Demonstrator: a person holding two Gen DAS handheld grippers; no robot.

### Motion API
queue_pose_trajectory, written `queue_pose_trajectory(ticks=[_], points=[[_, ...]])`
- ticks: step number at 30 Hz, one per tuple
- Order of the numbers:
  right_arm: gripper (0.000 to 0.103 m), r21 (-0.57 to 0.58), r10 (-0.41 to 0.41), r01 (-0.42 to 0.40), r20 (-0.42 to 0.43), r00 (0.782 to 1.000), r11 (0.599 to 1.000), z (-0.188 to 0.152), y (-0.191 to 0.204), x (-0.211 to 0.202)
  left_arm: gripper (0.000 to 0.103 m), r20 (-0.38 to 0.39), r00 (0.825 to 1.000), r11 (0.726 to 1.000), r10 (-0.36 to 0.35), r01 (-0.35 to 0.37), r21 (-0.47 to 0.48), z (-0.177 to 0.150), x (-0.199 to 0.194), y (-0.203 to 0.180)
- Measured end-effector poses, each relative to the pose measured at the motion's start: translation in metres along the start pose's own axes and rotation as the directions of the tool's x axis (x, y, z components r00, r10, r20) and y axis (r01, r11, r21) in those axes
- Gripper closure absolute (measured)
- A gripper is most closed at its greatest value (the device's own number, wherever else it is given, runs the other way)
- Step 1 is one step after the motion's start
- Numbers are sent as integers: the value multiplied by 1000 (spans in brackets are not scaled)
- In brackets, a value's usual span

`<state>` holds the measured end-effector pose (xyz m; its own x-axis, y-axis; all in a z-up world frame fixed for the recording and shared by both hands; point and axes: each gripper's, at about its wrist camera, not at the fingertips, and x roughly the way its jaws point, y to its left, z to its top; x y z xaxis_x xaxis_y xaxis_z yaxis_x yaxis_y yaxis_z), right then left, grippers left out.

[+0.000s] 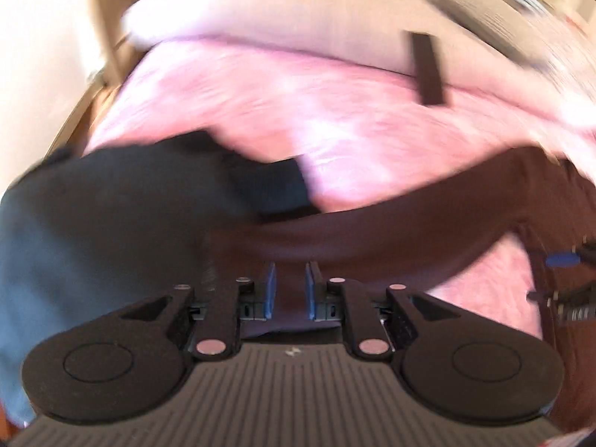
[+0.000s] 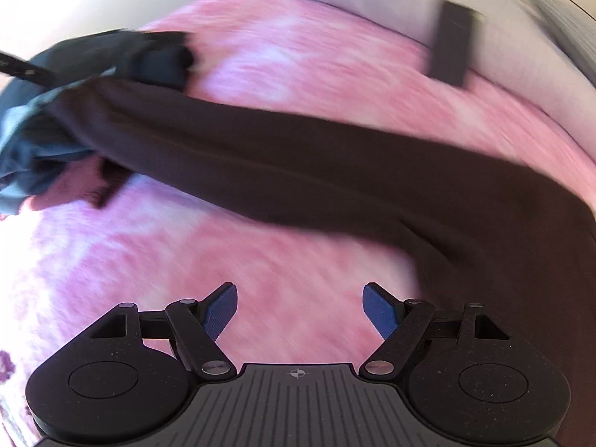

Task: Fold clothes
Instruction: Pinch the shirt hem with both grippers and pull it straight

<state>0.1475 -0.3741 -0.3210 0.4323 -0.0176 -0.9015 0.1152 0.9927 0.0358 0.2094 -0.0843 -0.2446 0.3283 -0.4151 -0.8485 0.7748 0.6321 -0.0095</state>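
Looking at pink bedspread (image 2: 298,223) filling both frames, pale pillow (image 1: 279,11) along top. Dark brown garment (image 2: 298,156) stretching diagonally, upper left to right edge of right wrist view. Dark blue-grey garment (image 1: 74,223) bunching at left. Left gripper (image 1: 290,287) pinching brown cloth between nearly closed pads. Right gripper (image 2: 298,309) hanging wide apart, gripping nothing. Guessing spreading step; next, right grabbing free end.

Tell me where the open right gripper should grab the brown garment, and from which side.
Probably its near edge at the right end, where the brown garment hangs nearest the right gripper. The cloth runs as a long stretched band over the pink bedspread, so coming from below with jaws across the edge looks easiest. The left gripper seems to pinch the other end.
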Motion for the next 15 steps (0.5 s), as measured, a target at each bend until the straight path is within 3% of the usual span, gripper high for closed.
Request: queue_pose_trajectory(ticks=[2,5,10,12,15], points=[[25,87,-33,34,-12,999,996,-15,-18,-10,88,16,1000,996,-20,18,89,3,8,-37],[25,180,-86,89,-22,996,980,-48,-41,-33,86,-27,990,982,-135,138,126,-7,23,-93],[25,272,-188,206,-91,978,940,-131,-80,-87,78,-132,943,927,-305,325,185,-38,37,-192],[25,327,-226,257,-129,966,910,-171,-105,-114,75,-187,925,907,-332,367,207,-59,34,-226],[25,445,-264,314,-172,949,838,-241,-147,-160,72,-254,914,900,-316,374,225,-95,24,-268]])
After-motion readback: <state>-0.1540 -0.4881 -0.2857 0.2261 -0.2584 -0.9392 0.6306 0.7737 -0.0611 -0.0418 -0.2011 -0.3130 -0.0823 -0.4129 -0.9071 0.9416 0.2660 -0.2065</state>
